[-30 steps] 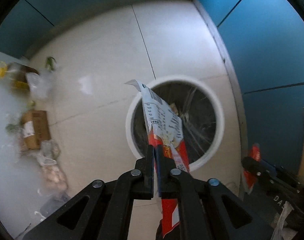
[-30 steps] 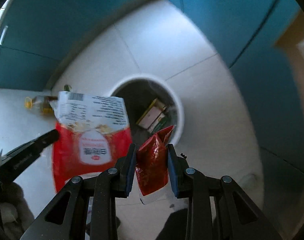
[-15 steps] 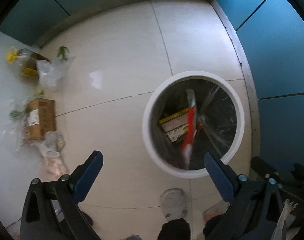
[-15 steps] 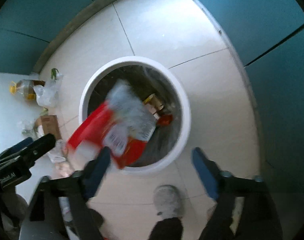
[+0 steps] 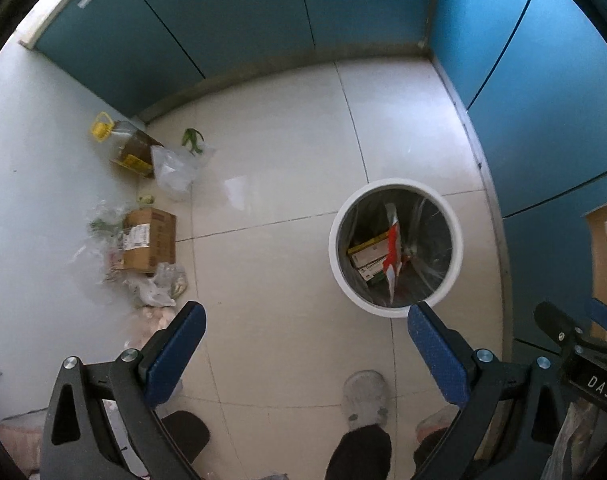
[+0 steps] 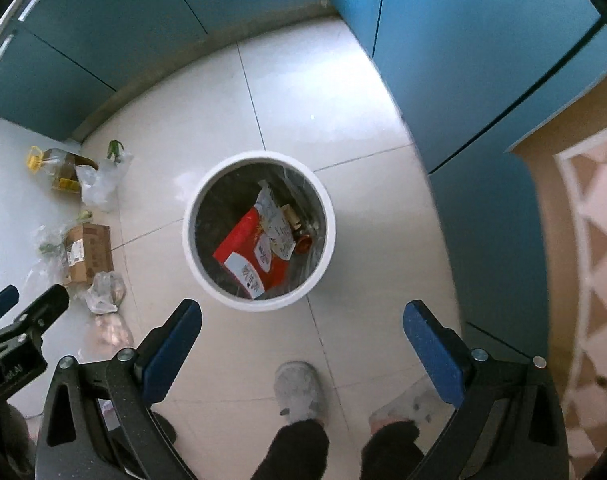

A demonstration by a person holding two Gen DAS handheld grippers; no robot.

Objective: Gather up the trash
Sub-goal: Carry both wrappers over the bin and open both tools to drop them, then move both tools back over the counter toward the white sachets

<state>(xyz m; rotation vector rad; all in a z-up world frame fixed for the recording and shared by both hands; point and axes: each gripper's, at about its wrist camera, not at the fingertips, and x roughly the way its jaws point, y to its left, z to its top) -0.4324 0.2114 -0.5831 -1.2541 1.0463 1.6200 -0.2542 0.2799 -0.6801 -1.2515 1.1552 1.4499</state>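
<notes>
A round white trash bin (image 5: 455, 248) (image 6: 191, 248) with a dark liner stands on the tiled floor. Inside lie a red and white snack bag (image 6: 259, 252) (image 5: 392, 252), a small red wrapper (image 6: 303, 243) and a yellow-edged box (image 5: 367, 254). My left gripper (image 5: 305, 332) is open and empty, high above the floor, left of the bin. My right gripper (image 6: 301, 330) is open and empty, above the bin's near side.
By the white wall on the left lie a cardboard box (image 5: 149, 240) (image 6: 88, 254), an oil bottle (image 5: 123, 148) (image 6: 55, 170), clear plastic bags (image 5: 179, 168) (image 6: 101, 184) and small bagged items (image 5: 159, 284). Teal cabinets (image 5: 263, 12) line the back and right. The person's slippered foot (image 6: 299, 392) stands below.
Both grippers opened and dropped their wrappers into the bin. Both have since risen, so the bin looks smaller and more floor shows.
</notes>
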